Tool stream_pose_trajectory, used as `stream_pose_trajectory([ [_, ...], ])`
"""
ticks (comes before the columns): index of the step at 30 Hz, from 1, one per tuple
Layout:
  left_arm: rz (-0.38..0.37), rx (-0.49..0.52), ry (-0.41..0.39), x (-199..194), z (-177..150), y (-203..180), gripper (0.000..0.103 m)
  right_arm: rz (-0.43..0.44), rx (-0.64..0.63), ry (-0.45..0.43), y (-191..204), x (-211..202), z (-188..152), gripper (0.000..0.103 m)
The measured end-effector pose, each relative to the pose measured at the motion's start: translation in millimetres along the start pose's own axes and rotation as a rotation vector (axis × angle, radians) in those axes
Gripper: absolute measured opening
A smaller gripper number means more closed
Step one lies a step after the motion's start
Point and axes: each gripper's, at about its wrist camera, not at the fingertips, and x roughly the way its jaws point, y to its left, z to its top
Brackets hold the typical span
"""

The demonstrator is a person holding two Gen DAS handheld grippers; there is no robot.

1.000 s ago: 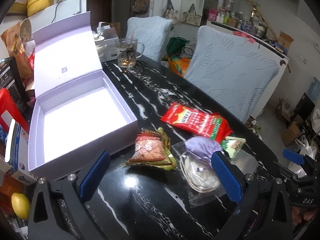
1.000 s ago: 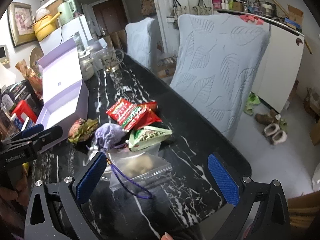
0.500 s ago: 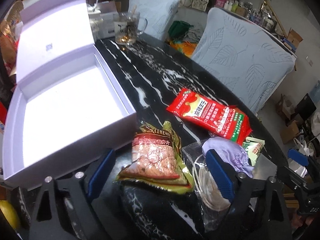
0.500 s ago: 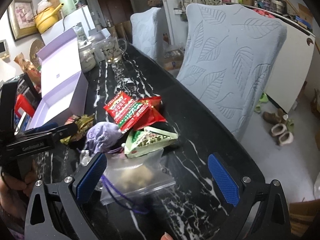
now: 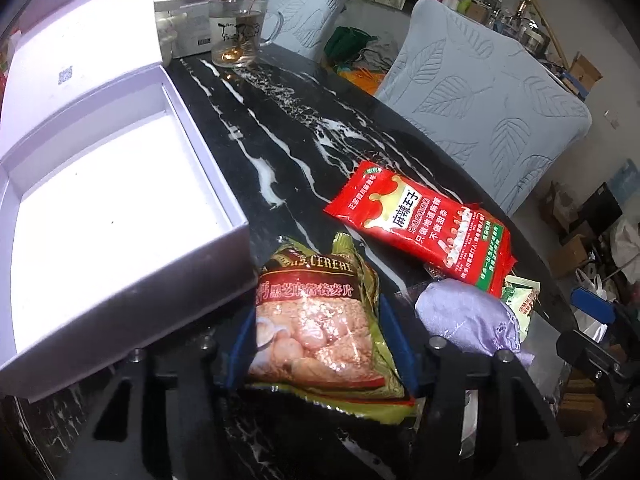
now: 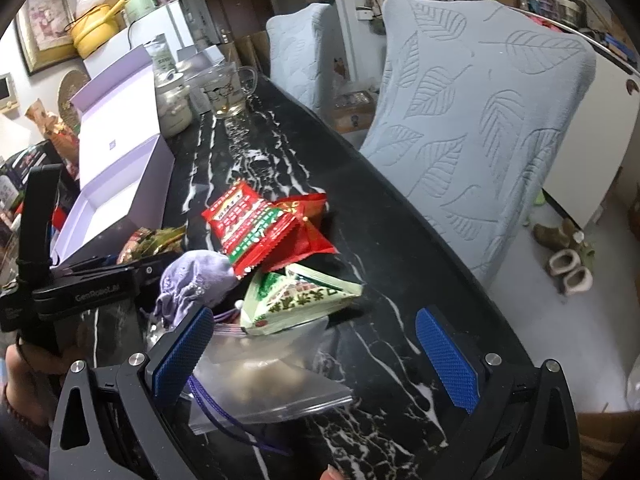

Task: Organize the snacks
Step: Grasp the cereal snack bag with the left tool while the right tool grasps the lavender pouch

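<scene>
A gold-and-green cereal packet [image 5: 320, 332] lies on the black marble table [image 5: 304, 128] beside the open lilac box [image 5: 100, 200]. My left gripper [image 5: 320, 344] has both blue pads pressed against the packet's sides, shut on it. To the right lie a red snack packet [image 5: 420, 228], a lilac drawstring pouch [image 5: 464, 320] and a green-and-white packet [image 6: 296, 296]. In the right wrist view my right gripper [image 6: 316, 356] stands open over a clear zip bag [image 6: 264, 380], touching nothing. The left gripper [image 6: 92, 280] shows there at the left, a hand below it.
A glass mug [image 5: 240, 32] and a white jar [image 6: 172, 100] stand at the table's far end. Two chairs with pale blue leaf-pattern covers [image 6: 472, 120] line the right side. The box's lid [image 5: 80, 40] stands upright behind it. Clutter fills the left edge.
My left gripper dropped forward onto the cereal packet and shut around it. The right gripper moved slightly in toward the zip bag, still open.
</scene>
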Motion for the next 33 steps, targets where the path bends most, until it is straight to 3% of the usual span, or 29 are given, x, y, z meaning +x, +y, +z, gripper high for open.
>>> stream_pose_trajectory([
  [13, -0.014, -0.051, -0.070, -49, -16, 12, 0.053, 0.053, -0.035, -0.015, 21, 0, 1, 0.103],
  [20, 0.029, -0.093, -0.103, -74, -35, 21, 0.053, 0.137, -0.077, -0.016, 45, 7, 2, 0.103],
  [29, 0.062, -0.153, -0.117, -86, -51, 33, 0.053, 0.156, -0.142, -0.006, 72, 32, 5, 0.079],
  [33, 0.071, -0.168, -0.120, -88, -55, 36, 0.053, 0.139, -0.156, 0.012, 79, 45, 3, 0.061],
])
